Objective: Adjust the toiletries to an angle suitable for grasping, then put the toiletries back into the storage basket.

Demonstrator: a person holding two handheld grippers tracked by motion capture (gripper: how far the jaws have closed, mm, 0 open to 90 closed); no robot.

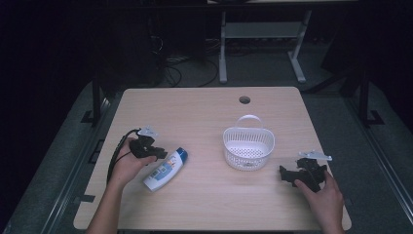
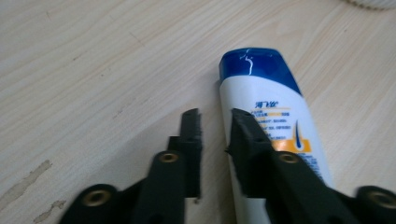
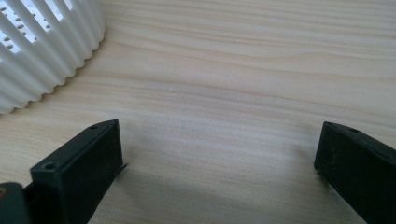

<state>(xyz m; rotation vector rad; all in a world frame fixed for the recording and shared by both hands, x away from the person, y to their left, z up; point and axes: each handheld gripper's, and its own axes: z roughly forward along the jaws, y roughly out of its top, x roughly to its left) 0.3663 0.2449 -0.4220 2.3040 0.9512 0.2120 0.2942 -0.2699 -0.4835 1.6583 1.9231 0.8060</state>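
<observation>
Your left gripper (image 2: pixel 215 116) has its jaws parted just a bit, w/ only bare wood in the gap, not clamped on anything. The shampoo bottle (image 2: pixel 275 126) lies flat on the wooden table (image 2: pixel 93 70), partly under the right-hand jaw, blue cap (image 2: pixel 257 65) pointing away past the tips. In the high view the bottle (image 1: pixel 166 168) sits right next to that gripper (image 1: pixel 155 152). Your right gripper (image 3: pixel 219 144) is spread wide, nothing btwn the jaws but tabletop. White slotted basket (image 3: pixel 42 51) sits just beyond its left-hand jaw, not touching.

Left gripper (image 2: pixel 215 135) slightly parted, beside shampoo bottle (image 2: pixel 275 121)
</observation>
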